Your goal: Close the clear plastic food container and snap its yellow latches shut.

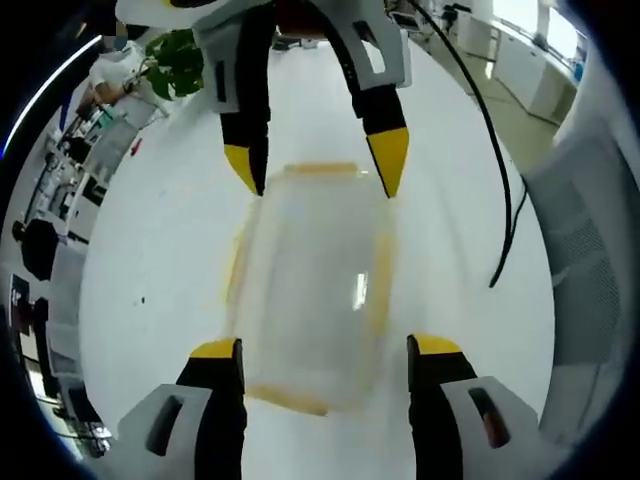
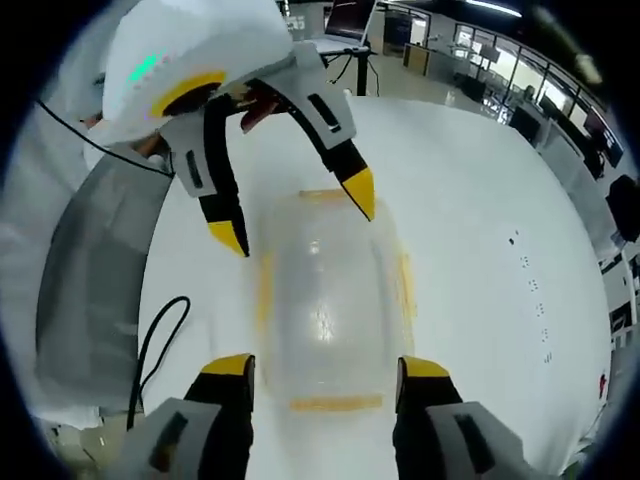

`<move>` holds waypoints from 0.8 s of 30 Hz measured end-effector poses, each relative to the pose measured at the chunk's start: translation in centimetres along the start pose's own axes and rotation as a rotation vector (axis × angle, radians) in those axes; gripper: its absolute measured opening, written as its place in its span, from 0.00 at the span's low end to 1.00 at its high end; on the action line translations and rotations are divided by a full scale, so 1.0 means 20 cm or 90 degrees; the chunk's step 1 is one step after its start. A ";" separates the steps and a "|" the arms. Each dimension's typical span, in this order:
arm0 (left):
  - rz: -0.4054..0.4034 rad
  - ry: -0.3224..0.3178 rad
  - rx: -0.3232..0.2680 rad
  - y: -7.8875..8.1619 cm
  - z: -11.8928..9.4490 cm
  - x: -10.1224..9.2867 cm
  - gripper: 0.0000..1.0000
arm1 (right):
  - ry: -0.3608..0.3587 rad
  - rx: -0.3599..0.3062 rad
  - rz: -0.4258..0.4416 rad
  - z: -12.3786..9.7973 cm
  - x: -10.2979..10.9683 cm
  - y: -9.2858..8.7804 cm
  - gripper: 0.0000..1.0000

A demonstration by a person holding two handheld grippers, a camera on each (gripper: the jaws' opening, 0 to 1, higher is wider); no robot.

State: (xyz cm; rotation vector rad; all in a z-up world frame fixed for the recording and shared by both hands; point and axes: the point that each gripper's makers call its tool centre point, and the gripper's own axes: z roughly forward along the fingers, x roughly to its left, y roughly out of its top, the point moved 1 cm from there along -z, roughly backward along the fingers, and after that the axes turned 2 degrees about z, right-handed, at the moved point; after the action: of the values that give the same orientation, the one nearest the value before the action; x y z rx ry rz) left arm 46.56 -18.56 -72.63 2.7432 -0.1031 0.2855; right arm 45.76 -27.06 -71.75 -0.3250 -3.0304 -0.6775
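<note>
Straddling the clear plastic food container with yellow latches (image 1: 310, 290) on the white table (image 1: 160, 230): our left gripper (image 1: 325, 355) and right gripper (image 2: 325, 365) face each other across its long axis, both spread wide, gripping nothing, equally near

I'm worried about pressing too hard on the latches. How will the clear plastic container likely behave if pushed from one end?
The clear plastic container looks empty, so it is probably light and may slide on the smooth white table rather than stay put. Its low, wide shape suggests it is unlikely to tip. With the right gripper and left gripper at opposite ends, bracing seems possible.
</note>
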 end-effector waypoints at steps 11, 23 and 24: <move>0.015 -0.005 0.014 -0.01 0.02 0.08 0.71 | -0.023 0.013 -0.032 0.01 0.00 -0.02 0.60; 0.019 -0.021 0.022 -0.03 0.06 0.07 0.73 | -0.045 0.011 -0.051 0.03 -0.02 -0.02 0.60; 0.019 -0.023 0.023 -0.03 0.06 0.06 0.73 | -0.046 0.011 -0.054 0.03 -0.02 -0.02 0.61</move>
State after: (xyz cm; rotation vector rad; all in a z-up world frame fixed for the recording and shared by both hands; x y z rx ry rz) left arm 48.13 -18.45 -73.70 2.7854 -0.1491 0.2488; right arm 46.18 -27.23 -72.46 -0.2259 -3.1325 -0.6579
